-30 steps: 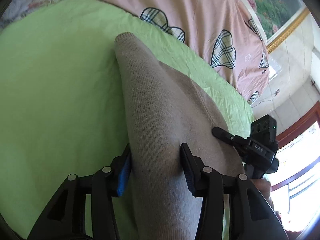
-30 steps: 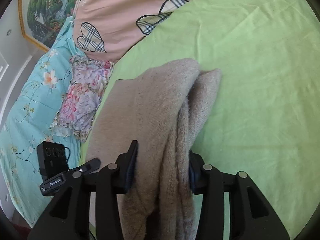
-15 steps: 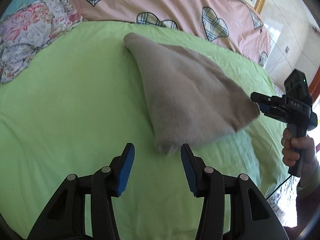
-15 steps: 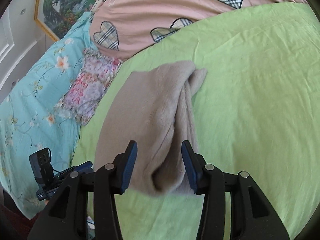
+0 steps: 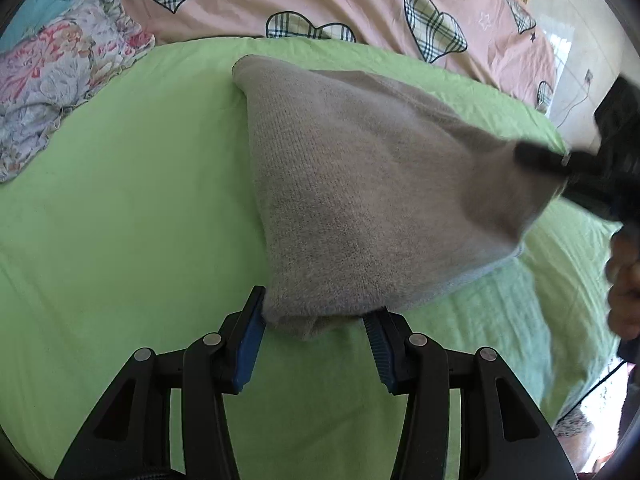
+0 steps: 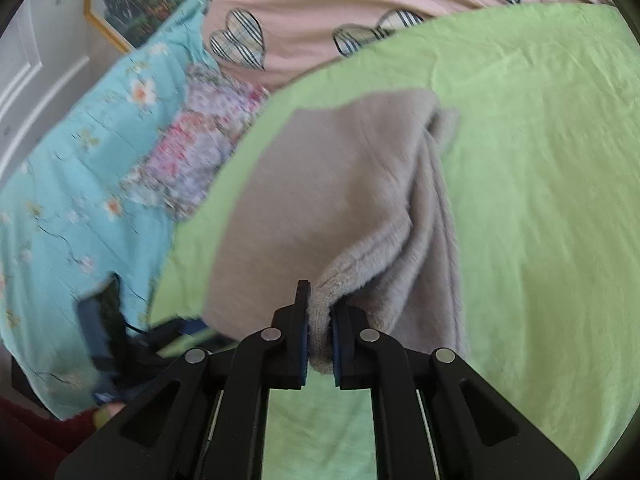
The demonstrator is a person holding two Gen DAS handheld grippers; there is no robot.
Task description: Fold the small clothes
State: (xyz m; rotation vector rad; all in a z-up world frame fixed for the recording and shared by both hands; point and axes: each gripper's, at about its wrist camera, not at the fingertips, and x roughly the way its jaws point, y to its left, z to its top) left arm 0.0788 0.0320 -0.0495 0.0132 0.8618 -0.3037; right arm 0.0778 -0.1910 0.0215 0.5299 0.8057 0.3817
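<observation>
Meanwhile, the grey sweater (image 6: 328,200) is only partly folded on the green bed sheet (image 6: 540,160), one corner clamped by the right tongs (image 6: 320,340), while the left tongs (image 5: 316,344) are held apart beside its near corner.

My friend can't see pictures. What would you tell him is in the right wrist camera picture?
The right gripper is pinched shut on a corner of a fuzzy beige knit garment, which lies on a green sheet. Pink heart-patterned bedding and a blue floral cover lie behind.

In the left wrist view the right gripper (image 5: 536,156) is motion-blurred, its handle cut off at the edge.
</observation>
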